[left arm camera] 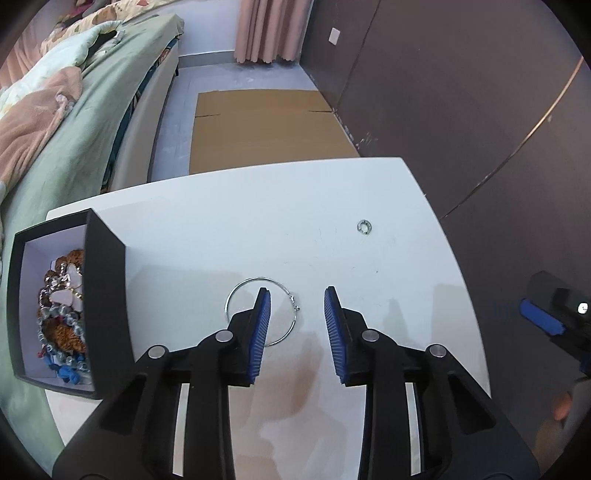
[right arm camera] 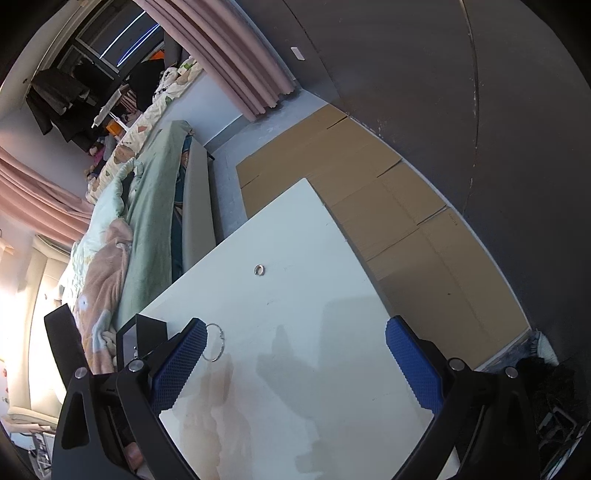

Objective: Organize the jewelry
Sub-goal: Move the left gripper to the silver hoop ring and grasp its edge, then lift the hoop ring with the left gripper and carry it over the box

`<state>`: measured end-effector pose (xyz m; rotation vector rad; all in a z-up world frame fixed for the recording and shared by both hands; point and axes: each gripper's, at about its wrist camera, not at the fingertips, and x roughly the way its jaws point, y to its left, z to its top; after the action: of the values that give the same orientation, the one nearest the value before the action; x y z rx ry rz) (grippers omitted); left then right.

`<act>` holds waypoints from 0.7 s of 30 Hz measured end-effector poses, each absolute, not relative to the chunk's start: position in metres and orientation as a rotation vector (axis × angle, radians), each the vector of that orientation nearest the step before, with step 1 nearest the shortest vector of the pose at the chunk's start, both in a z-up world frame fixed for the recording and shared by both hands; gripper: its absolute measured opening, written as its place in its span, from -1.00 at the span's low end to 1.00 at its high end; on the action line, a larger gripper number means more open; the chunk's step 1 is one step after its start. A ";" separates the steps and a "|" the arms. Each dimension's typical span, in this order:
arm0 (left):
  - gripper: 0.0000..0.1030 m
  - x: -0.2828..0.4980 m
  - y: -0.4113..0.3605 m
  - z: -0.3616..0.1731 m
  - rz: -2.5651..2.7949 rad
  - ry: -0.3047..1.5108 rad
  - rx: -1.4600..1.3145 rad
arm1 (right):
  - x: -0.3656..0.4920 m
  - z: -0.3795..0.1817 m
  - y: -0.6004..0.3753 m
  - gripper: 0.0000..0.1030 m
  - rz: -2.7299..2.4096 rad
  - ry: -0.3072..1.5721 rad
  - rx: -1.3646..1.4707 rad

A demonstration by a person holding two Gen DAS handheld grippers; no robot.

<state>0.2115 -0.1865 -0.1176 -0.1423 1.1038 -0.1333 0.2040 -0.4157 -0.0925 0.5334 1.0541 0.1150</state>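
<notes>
Left wrist view: the left gripper [left arm camera: 297, 301] hangs over the white bench [left arm camera: 221, 229], jaws apart, with the thin wire bangle [left arm camera: 236, 295] lying flat under its left finger. A small ring [left arm camera: 364, 226] lies farther off; the black jewelry box [left arm camera: 107, 258] stands left.

Right wrist view: the right gripper [right arm camera: 295, 341] hovers, jaws wide apart and empty, the bangle [right arm camera: 213, 343] beside its left finger.

White table [left arm camera: 258, 221]: black box [left arm camera: 107, 258], hoop bangle [left arm camera: 236, 291], small ring [left arm camera: 364, 226].

Home bedroom, unmade bed [left arm camera: 66, 122], pink curtains [left arm camera: 271, 29], white table [left arm camera: 258, 229]
</notes>
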 end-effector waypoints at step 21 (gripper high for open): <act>-0.92 0.221 -0.204 -0.143 -0.100 1.172 -0.072 | 0.219 -0.100 -0.404 0.81 0.068 1.080 0.503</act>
<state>0.2206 -0.2040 -0.1427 -0.0717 1.1718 -0.0998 0.2190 -0.4038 -0.0996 0.5028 1.0803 0.0680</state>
